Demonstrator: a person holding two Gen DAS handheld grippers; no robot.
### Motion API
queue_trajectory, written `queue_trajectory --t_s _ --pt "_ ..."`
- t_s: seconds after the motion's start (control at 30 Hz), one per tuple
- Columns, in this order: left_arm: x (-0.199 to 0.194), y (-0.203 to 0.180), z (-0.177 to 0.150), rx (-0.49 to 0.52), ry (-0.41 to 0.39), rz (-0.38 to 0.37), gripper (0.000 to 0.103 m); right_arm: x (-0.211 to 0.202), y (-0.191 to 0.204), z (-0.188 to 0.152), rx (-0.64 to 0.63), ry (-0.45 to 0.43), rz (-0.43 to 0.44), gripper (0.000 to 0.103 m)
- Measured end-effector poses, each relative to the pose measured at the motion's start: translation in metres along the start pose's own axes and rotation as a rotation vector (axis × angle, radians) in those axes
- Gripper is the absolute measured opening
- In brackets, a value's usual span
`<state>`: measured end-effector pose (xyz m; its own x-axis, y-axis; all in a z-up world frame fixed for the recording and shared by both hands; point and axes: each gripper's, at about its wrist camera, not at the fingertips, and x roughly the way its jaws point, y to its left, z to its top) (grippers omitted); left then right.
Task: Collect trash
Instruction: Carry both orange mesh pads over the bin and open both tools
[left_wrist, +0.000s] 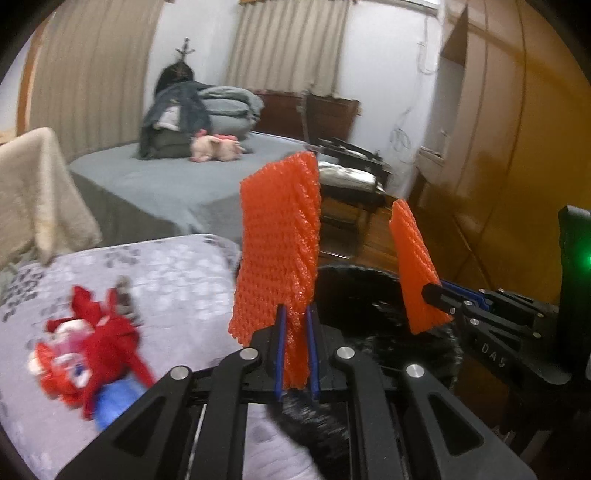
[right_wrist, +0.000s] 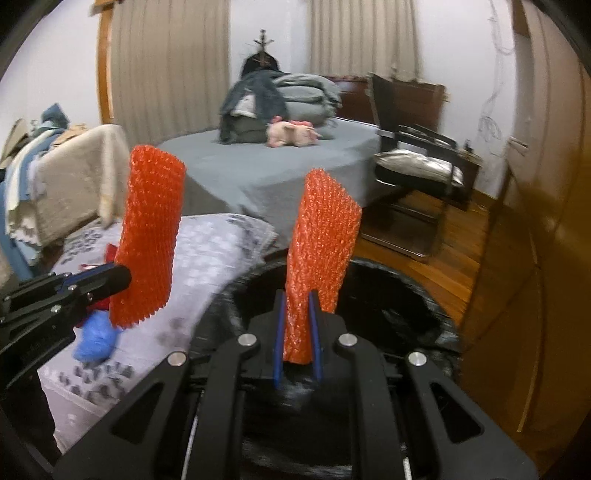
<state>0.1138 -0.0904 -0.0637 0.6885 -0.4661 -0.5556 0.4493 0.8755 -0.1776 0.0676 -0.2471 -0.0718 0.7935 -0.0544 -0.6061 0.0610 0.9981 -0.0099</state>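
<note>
My left gripper (left_wrist: 295, 354) is shut on an orange foam net sleeve (left_wrist: 277, 240) that stands upright from its fingers. It also shows in the right wrist view (right_wrist: 151, 236), held at the left. My right gripper (right_wrist: 297, 332) is shut on a second orange foam net sleeve (right_wrist: 321, 251). This one also shows in the left wrist view (left_wrist: 415, 266). A black bin with a bag liner (right_wrist: 388, 295) opens just below both grippers. Red wrapper trash (left_wrist: 88, 350) and a blue crumpled piece (left_wrist: 110, 404) lie on the patterned grey cover (left_wrist: 177, 273).
A grey bed (right_wrist: 266, 166) with folded clothes and a pink plush toy (right_wrist: 291, 134) stands behind. A black chair (right_wrist: 413, 158) is at the right on a wood floor. A wooden wardrobe (right_wrist: 546, 221) fills the far right. A cloth-covered chair (right_wrist: 70, 184) is left.
</note>
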Motion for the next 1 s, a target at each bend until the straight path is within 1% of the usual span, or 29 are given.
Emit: queue_trajectory --t_s 0.1,0.27,0.33,0.4,0.43,0.47,0.5,0.53,0.57,0.6,0.63,0.67,0.7,0.73,0.77,0.8,0.93,1.0 --pt "0.02 -0.017 0.001 0.016 0.019 -0.041 0.011 0.005 -0.025 -0.009 0.022 0.02 -0.042 0.011" --pt "0.055 -0.042 0.001 0.034 0.057 -0.095 0.011 0.017 -0.05 -0.021 0.043 0.051 -0.083 0.011" --pt "0.068 -0.049 0.0 0.037 0.078 -0.113 0.011 0.023 -0.061 -0.028 0.058 0.069 -0.09 0.014" --pt "0.076 -0.056 -0.003 0.037 0.097 -0.138 0.013 0.029 -0.071 -0.032 0.078 0.088 -0.096 0.014" --pt "0.08 -0.058 -0.003 0.038 0.108 -0.149 0.016 0.033 -0.075 -0.035 0.088 0.101 -0.097 0.016" --pt "0.082 -0.058 -0.005 0.034 0.121 -0.163 0.026 0.035 -0.076 -0.036 0.093 0.111 -0.1 0.02" --pt "0.082 -0.058 -0.006 0.029 0.127 -0.172 0.033 0.038 -0.078 -0.036 0.097 0.117 -0.106 0.031" --pt "0.079 -0.054 -0.008 0.028 0.122 -0.169 0.048 0.039 -0.08 -0.038 0.103 0.118 -0.113 0.043" --pt "0.076 -0.052 -0.009 0.029 0.115 -0.158 0.055 0.038 -0.082 -0.039 0.107 0.113 -0.115 0.046" --pt "0.072 -0.049 -0.01 0.029 0.11 -0.151 0.057 0.037 -0.082 -0.04 0.108 0.108 -0.117 0.051" --pt "0.068 -0.045 -0.011 0.029 0.105 -0.138 0.062 0.036 -0.082 -0.041 0.105 0.103 -0.119 0.06" --pt "0.064 -0.041 -0.013 0.027 0.101 -0.124 0.068 0.035 -0.081 -0.042 0.101 0.097 -0.124 0.064" --pt "0.06 -0.036 -0.013 0.024 0.098 -0.109 0.07 0.034 -0.081 -0.042 0.099 0.089 -0.13 0.073" --pt "0.058 -0.03 -0.013 0.019 0.094 -0.094 0.075 0.032 -0.079 -0.041 0.099 0.081 -0.131 0.083" --pt "0.052 -0.023 -0.013 0.012 0.088 -0.072 0.081 0.031 -0.076 -0.04 0.1 0.074 -0.132 0.089" --pt "0.047 -0.016 -0.014 0.003 0.082 -0.05 0.084 0.029 -0.074 -0.038 0.1 0.066 -0.134 0.094" --pt "0.027 0.017 -0.013 -0.039 0.057 0.021 0.095 0.025 -0.056 -0.03 0.099 0.055 -0.1 0.097" --pt "0.012 0.033 -0.015 -0.057 0.036 0.063 0.096 0.024 -0.043 -0.024 0.094 0.049 -0.078 0.097"
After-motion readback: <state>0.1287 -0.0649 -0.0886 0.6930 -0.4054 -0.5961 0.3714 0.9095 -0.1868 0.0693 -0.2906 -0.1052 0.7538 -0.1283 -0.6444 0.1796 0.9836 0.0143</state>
